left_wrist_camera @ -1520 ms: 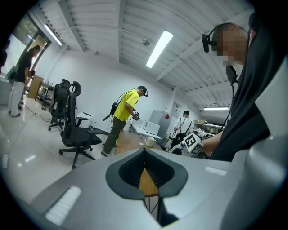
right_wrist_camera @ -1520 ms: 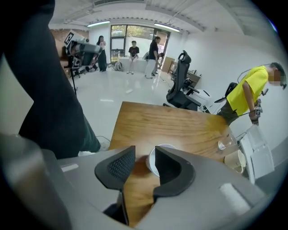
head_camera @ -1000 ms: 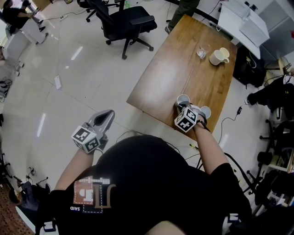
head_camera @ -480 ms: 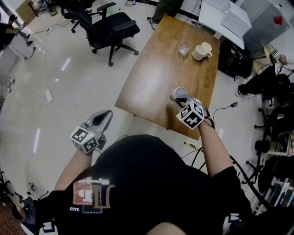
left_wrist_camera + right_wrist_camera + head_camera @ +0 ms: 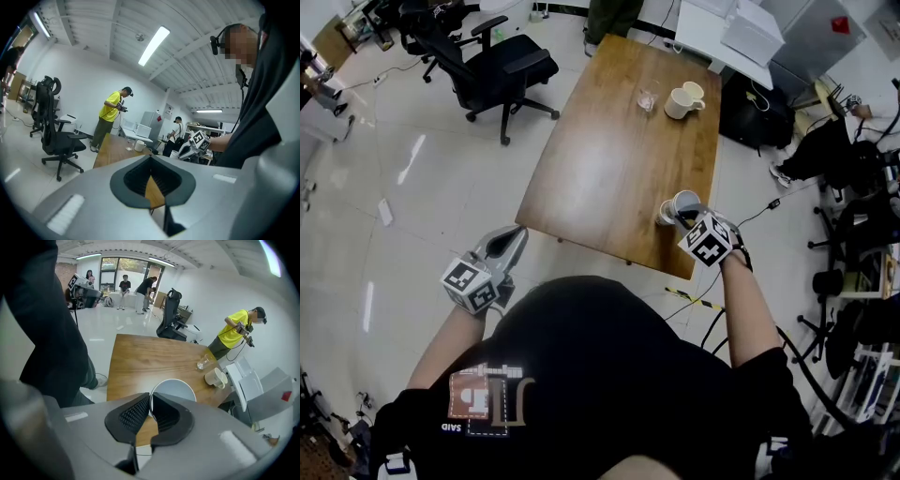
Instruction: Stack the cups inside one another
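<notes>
step: you're carrying a cup to nest it in another one (my read from the task).
right gripper (image 5: 150, 401): jaws clamped on the rim wall of the white cup (image 5: 682, 202), one pad inside and one outside, gripper pointing steeply down.
white cup: mouth up at the near right corner of the table (image 5: 600, 169). It looks lifted off the wood, but the head view is too small to be sure.
left gripper (image 5: 150, 159): jaws together with nothing in them. It is off the table, just past the near left corner, over the floor.
other items: a cream mug (image 5: 684, 98) and a small glass (image 5: 648, 97) stand side by side by the far right corner, well apart from the held cup.
unclear: there's a pale shape touching the held cup's left side. It could be its handle or a second cup; can't tell.
target: probably the cream mug, unless that pale shape is a cup.
how to do it well:
- A rim pinch lets the cup swing, so hold the clamp firm and move smoothly.
- Hold the mouth level, bring the cup's base over the target's mouth and line the rims up before you lower.
- Come straight down, and turn the cup so the handles don't clash.
- Let go only once it sits inside.
left gripper tip: bring it in to steady the target if it slides.
risk: lowering off-centre could tip the target, or knock the glass beside the mug.
</notes>
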